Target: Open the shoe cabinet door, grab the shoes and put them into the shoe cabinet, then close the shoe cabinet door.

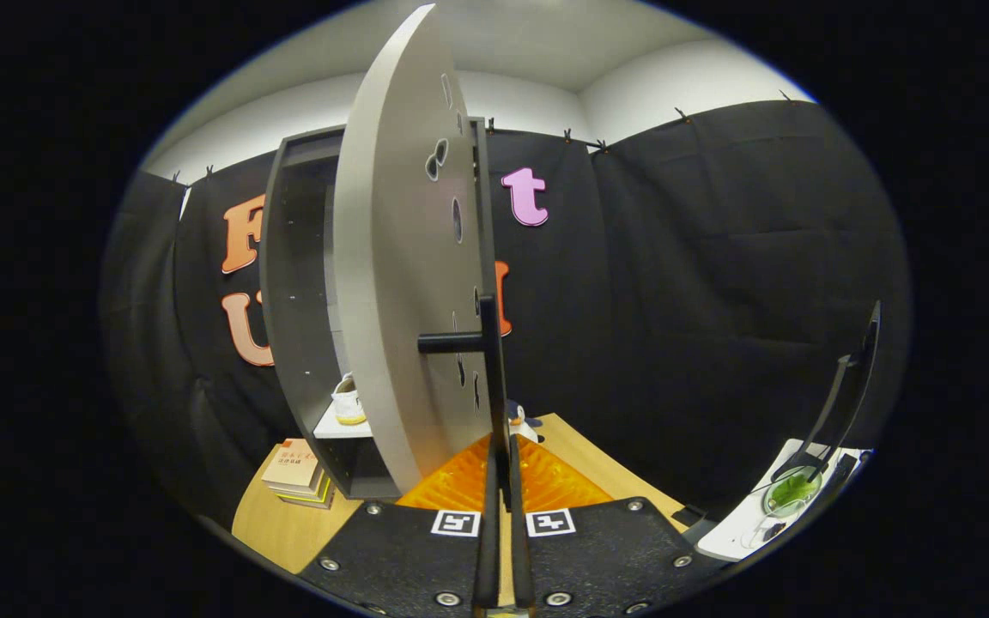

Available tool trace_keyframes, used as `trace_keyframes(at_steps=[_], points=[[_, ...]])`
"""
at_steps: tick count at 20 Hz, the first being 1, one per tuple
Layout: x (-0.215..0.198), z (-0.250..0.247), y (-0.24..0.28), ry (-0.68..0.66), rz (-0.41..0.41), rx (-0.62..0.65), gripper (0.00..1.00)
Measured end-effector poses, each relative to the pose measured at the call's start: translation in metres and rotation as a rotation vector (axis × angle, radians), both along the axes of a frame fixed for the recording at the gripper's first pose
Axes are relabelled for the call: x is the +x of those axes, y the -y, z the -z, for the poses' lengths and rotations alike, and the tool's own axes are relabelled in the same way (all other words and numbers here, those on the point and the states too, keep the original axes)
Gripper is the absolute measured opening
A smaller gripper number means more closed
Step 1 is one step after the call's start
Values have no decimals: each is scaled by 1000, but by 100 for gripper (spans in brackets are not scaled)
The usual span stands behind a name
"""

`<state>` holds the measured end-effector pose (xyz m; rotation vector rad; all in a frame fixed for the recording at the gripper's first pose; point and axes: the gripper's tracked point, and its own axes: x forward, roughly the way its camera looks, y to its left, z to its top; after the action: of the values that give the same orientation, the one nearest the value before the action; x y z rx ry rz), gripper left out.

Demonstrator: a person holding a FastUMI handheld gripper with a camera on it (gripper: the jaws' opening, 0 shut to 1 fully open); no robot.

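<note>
One shoe sits on the shelf inside the shoe cabinet, pale with a yellowish sole, and I see only its end past the door's edge. I'm looking along the gripper from my remote seat: its fingers run up the middle of my view, pressed nearly together, with only a thin slit between them. They line up with the dark bar handle of the cabinet door, and the handle's vertical bar rises straight above the tips. Whether the jaws are actually pinching that bar I cannot tell; the tips and the bar merge into one dark line.

I see the door nearly edge-on, swung out towards me, its grey face bearing a few dark cut-out slots. Left of it I see the cabinet's dark interior and side wall. The cabinet stands on a wooden table. A small stack of books lies on the table just beside the cabinet's lower left corner. An orange ribbed mat lies just ahead of the jaws, and a small penguin figure stands beyond it, right of the handle. Well off to the right, a glass with something green in it rests on a white surface.
</note>
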<state>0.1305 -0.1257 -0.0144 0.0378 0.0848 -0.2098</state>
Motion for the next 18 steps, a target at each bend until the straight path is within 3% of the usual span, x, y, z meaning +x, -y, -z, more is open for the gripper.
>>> trace_keyframes(at_steps=[18], points=[[13,3,84,-3,-268,25,5]])
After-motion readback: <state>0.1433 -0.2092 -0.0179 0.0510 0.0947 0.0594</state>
